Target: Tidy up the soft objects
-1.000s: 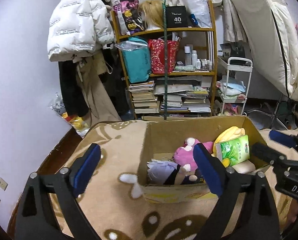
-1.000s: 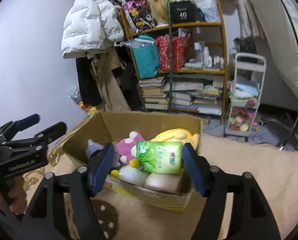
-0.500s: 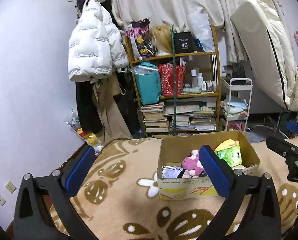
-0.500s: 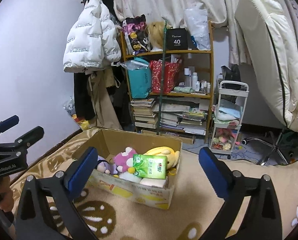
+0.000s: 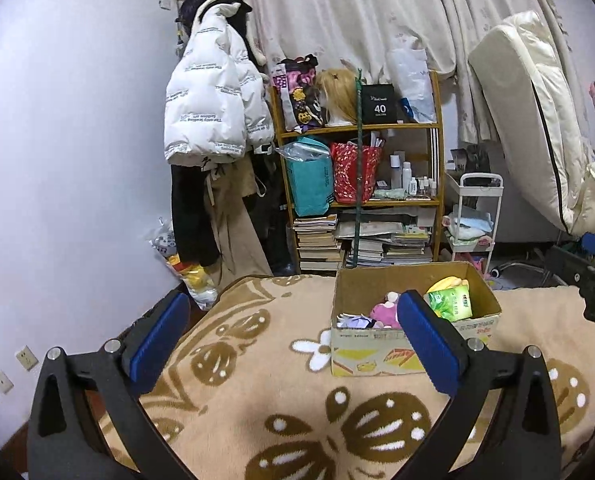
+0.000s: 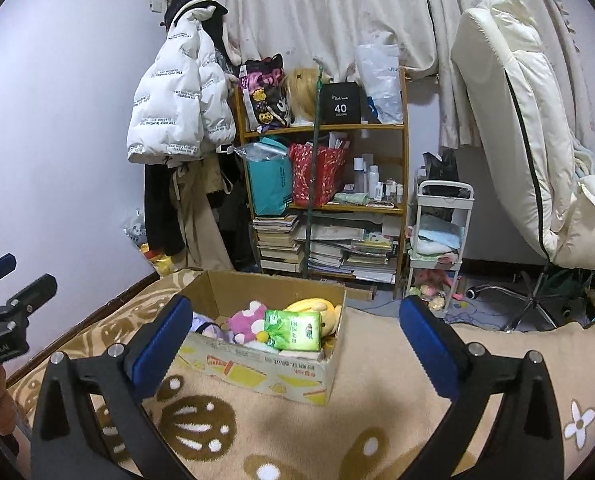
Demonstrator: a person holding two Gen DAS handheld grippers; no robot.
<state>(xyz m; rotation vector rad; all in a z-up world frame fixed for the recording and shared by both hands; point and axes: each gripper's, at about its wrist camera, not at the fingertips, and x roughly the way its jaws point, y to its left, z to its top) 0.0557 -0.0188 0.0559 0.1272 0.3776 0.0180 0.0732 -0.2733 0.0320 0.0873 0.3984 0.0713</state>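
Soft toys and a green tissue pack (image 6: pixel 294 330) sit together inside an open cardboard box (image 6: pixel 257 368), which rests on a tan blanket (image 6: pixel 337 440) patterned with brown and white flowers. A pink plush (image 6: pixel 246 321) lies near the middle of the box, a yellow plush (image 6: pixel 317 307) is against its far right wall, and a pale purple toy (image 5: pixel 351 321) is tucked toward its left end. The tissue pack leans on top of the pile, close to the right end.

Both grippers are held above the blanket, well apart from the box. The left gripper (image 5: pixel 293 344) has its blue pads (image 5: pixel 159 340) spread wide with nothing between them. The right gripper (image 6: pixel 297 352) is likewise spread wide and empty.

No loose soft things show on the blanket, so the sorting looks close to done. Risks from here are small. The tissue pack, perched high on the heap, could slide over the box wall if the box is nudged or another item is pressed in. The box stands near the blanket's far edge, so a careless push could tip it toward the floor. Soft plush may also slip from a shallow pinch.
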